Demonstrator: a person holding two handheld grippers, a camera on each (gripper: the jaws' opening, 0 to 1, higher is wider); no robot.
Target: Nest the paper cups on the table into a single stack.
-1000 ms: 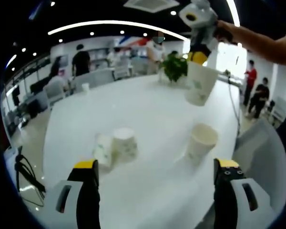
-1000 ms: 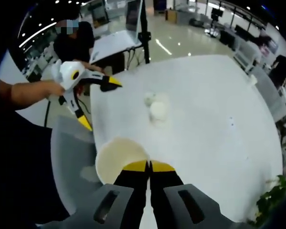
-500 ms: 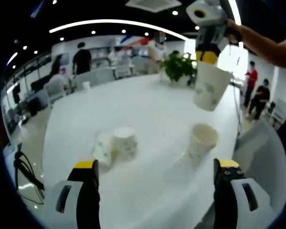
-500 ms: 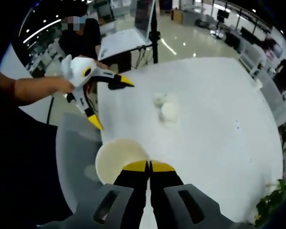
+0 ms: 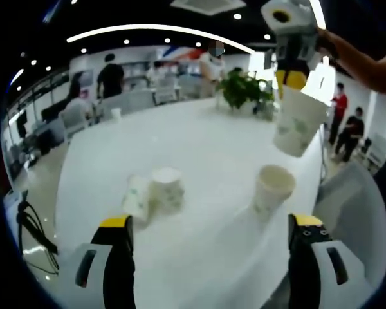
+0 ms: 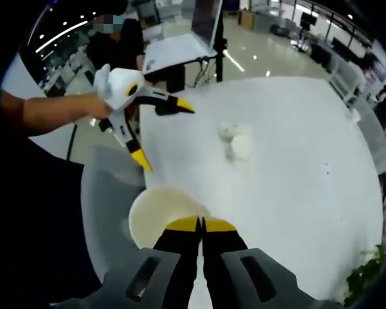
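An upright paper cup (image 5: 272, 188) stands on the white table (image 5: 199, 135) near its edge. Further left are two more cups close together: one lying on its side (image 5: 136, 197), one upside down (image 5: 168, 188). They show as a pale pair (image 6: 235, 140) in the right gripper view. My right gripper (image 5: 292, 76) hangs above and a little right of the upright cup, shut on the rim of another paper cup (image 5: 298, 126), whose mouth (image 6: 156, 209) shows beside my own shut jaws (image 6: 201, 223). My left gripper (image 5: 210, 223) is open and holds nothing; it shows as (image 6: 164, 134), off the table's edge.
A grey chair (image 5: 354, 206) stands at the table's near edge, seen as (image 6: 103, 193). A potted plant (image 5: 244, 90) and a small cup (image 5: 116, 116) are at the table's far side. Several people, desks and chairs are beyond. Cables (image 5: 32, 232) lie on the floor to the left.
The right gripper has carried its cup rightward and slightly lower, to above the upright cup. The left gripper stays open and almost still. The cups on the table have not moved.
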